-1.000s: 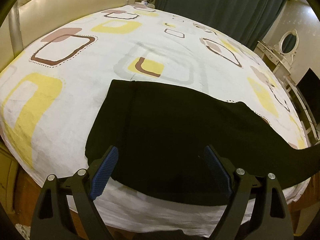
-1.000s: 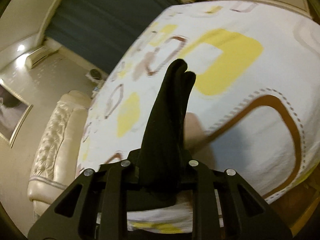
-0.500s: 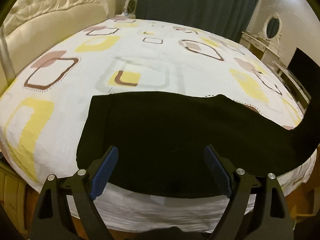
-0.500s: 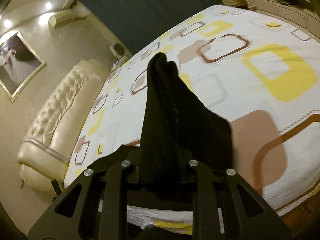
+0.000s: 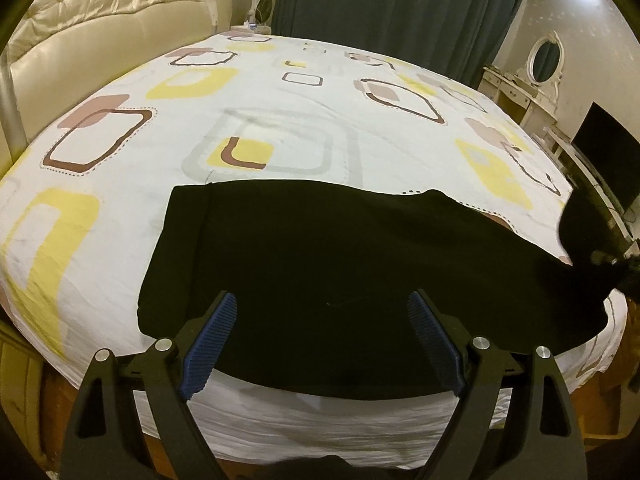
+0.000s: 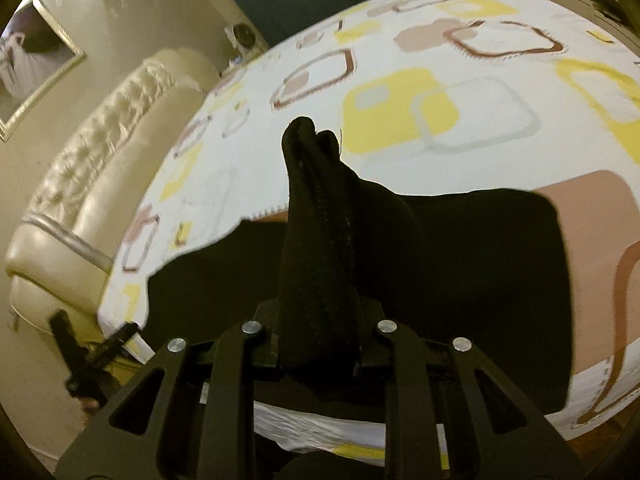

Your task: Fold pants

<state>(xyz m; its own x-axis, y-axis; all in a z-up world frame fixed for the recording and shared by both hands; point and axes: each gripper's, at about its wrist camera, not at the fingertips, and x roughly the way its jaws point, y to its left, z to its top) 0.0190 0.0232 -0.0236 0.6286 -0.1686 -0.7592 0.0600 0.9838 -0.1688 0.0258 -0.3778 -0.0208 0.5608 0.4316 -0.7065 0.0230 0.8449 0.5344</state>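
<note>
Right hand-held gripper (image 6: 316,344) is clamped tight on a bunched end of the black pants (image 5: 340,264), the pinched cloth standing up between its fingers, lifted off the bed (image 5: 280,120). Left hand-held gripper (image 5: 320,340) hangs wide apart with nothing in it, blue pads (image 5: 210,344) poised just over the pants' near edge at the bedside. Beyond it the pants lie flat, long axis running across the view, left to right, the square-cut end out to the left and the far right end rising toward the right gripper. My read: the fold carries right to left, and the right hand does the carrying.
</note>
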